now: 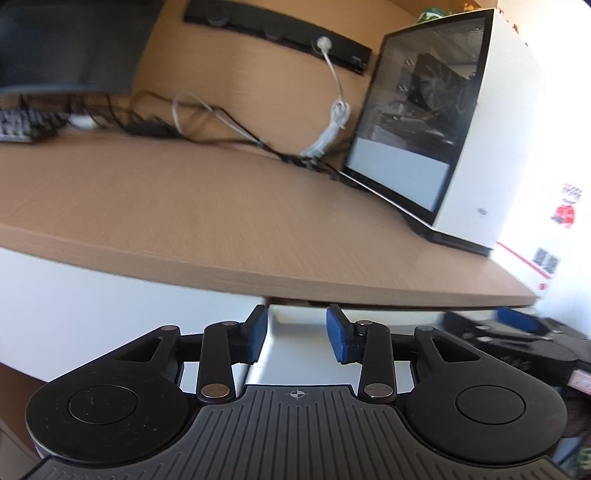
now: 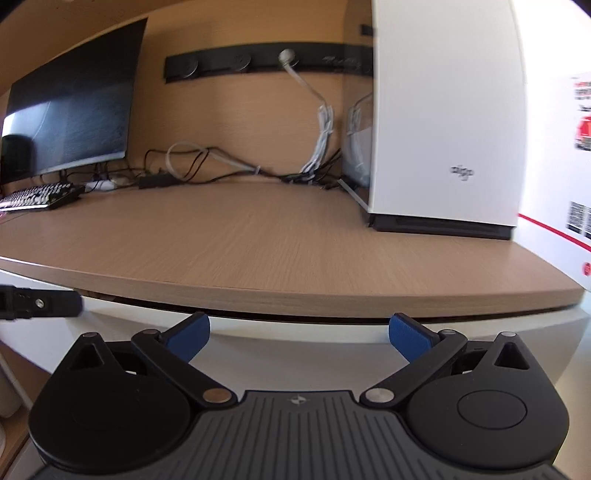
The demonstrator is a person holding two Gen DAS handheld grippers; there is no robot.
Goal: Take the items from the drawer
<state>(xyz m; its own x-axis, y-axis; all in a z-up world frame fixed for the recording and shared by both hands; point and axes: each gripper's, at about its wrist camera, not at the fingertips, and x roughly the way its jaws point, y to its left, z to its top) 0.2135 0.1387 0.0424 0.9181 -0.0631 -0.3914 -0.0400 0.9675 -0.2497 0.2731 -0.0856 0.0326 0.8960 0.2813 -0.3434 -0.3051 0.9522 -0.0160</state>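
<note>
We see a wooden desk (image 1: 207, 206) filling the middle of both frames, its front edge curving across just above the grippers, and under that edge a white drawer front (image 2: 295, 343) runs the width of the right wrist view; the drawer's inside is hidden, so we cannot tell what it holds. At the right of the desk stands a white computer case (image 1: 491, 129) with a dark glass side panel; in the right wrist view its top is cut off by the frame. A dark monitor (image 2: 74, 103) sits in the upper left, cropped at the frame edge in the left wrist view, with a keyboard (image 2: 37, 197) below it, only partly in view. A black power strip (image 1: 277, 29) is mounted on the back panel, a white cable (image 1: 332, 110) hanging from it into a tangle of blurred wires. The left gripper (image 1: 296, 338) sits at the lower centre, its blue pads moderately apart, straddling a white vertical edge below the desk without visibly pressing on it; whether that is the drawer's corner we cannot make out. The right gripper (image 2: 299, 338) has its pads wide apart with nothing between them, just in front of the drawer front.
</note>
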